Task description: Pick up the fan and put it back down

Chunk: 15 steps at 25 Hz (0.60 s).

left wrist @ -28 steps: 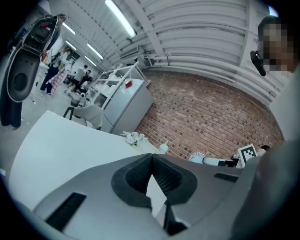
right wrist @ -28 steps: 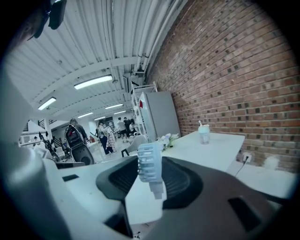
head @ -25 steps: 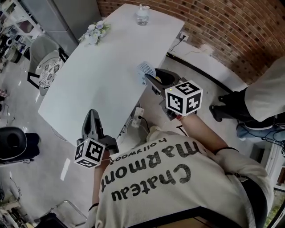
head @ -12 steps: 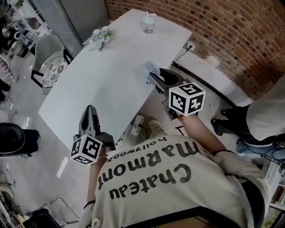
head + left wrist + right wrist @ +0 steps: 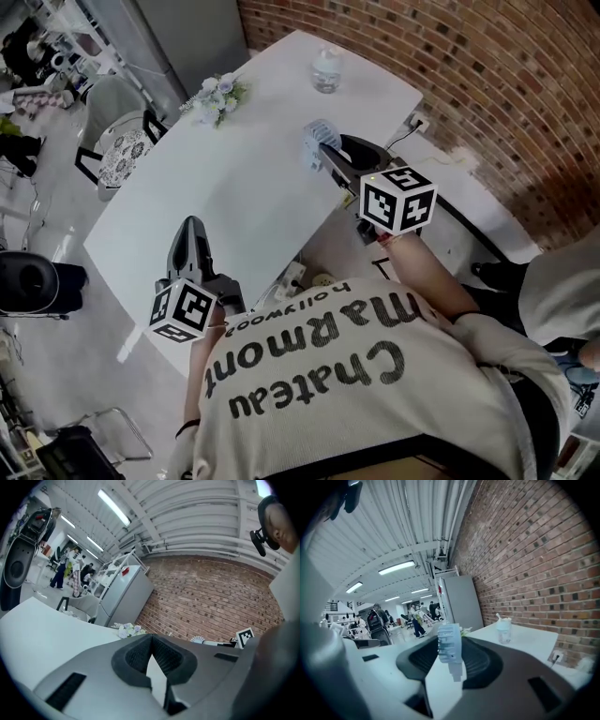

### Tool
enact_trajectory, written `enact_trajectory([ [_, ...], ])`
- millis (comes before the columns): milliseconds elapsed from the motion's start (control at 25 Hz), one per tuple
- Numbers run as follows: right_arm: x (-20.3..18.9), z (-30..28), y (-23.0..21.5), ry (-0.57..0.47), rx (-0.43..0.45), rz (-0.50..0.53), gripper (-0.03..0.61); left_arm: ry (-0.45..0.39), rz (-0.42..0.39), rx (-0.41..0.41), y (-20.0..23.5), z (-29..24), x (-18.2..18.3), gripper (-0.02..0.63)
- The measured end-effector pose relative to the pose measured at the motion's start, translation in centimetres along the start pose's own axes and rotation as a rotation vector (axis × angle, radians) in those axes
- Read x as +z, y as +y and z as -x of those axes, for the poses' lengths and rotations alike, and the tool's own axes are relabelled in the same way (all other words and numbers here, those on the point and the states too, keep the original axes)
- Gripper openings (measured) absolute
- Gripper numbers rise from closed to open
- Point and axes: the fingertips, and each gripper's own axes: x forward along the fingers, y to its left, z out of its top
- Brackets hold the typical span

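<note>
Right tongs (image 5: 328, 156): clamped on small white handheld fan (image 5: 449, 645), held upright above worktop (image 5: 234, 197) edge. Left tongs (image 5: 191, 240): closed, empty. Handling: lower level, seat base flat before releasing.

White table (image 5: 216, 197) is standing alongside the brick wall (image 5: 506, 94). A flower bunch (image 5: 217, 94) is lying near its far left edge and a clear lidded cup (image 5: 326, 70) is sitting at the far end. Patterned chair (image 5: 120, 157) is waiting at the left. Power strip (image 5: 292, 278) is showing below the near edge.
</note>
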Motion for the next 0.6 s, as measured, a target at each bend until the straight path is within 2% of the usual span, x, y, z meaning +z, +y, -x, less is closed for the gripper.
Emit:
enact_trajectory([
  [320, 1.6, -2.8, -5.1, 0.015, 0.057, 0.024, 0.161, -0.044, 0.005, 0.055, -2.2, -3.6, -1.0, 0.002],
  [600, 0.7, -5.1, -8.5, 0.058, 0.089, 0.006, 0.161, -0.039, 0.017, 0.129, -2.5, -5.1, -2.7, 0.002],
])
